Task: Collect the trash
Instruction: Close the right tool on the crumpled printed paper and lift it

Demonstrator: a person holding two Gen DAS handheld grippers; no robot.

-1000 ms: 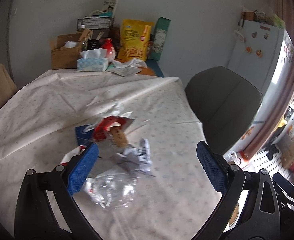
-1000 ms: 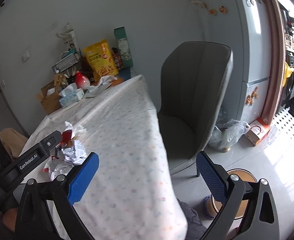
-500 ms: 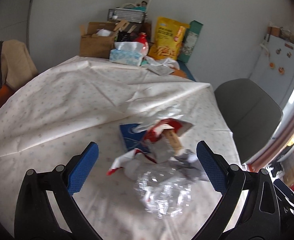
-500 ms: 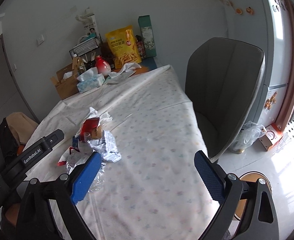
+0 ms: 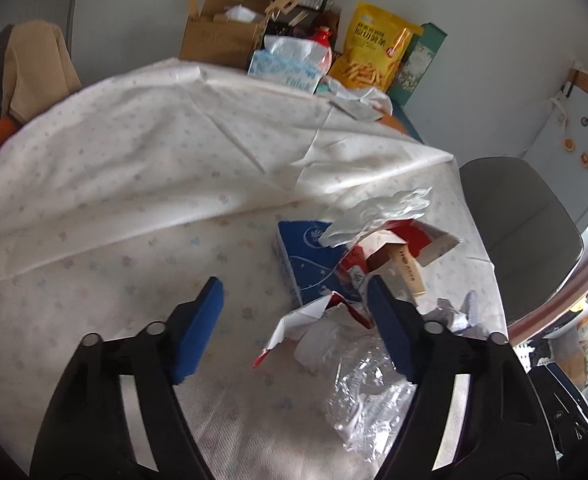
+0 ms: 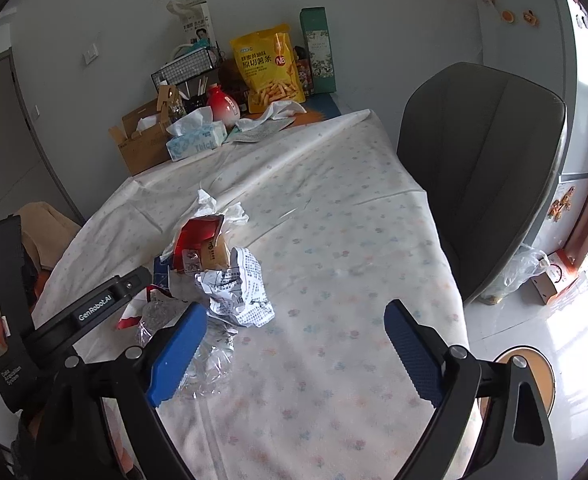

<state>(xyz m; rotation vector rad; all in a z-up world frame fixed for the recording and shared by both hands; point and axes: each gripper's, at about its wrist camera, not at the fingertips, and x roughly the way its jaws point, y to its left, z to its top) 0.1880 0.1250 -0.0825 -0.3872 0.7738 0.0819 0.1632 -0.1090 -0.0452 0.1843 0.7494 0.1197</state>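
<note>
Left wrist view shows the table (image 5: 133,184) with a trash pile (image 5: 358,280) on its right part: blue box (image 5: 306,260), red carton (image 5: 410,240), clear plastic (image 5: 370,396). The step looks like the approach; next, a descent onto one piece. The left tool (image 5: 294,312) hovers wide apart, empty; the right tool (image 6: 294,348) likewise, near crumpled paper (image 6: 241,288).
</note>
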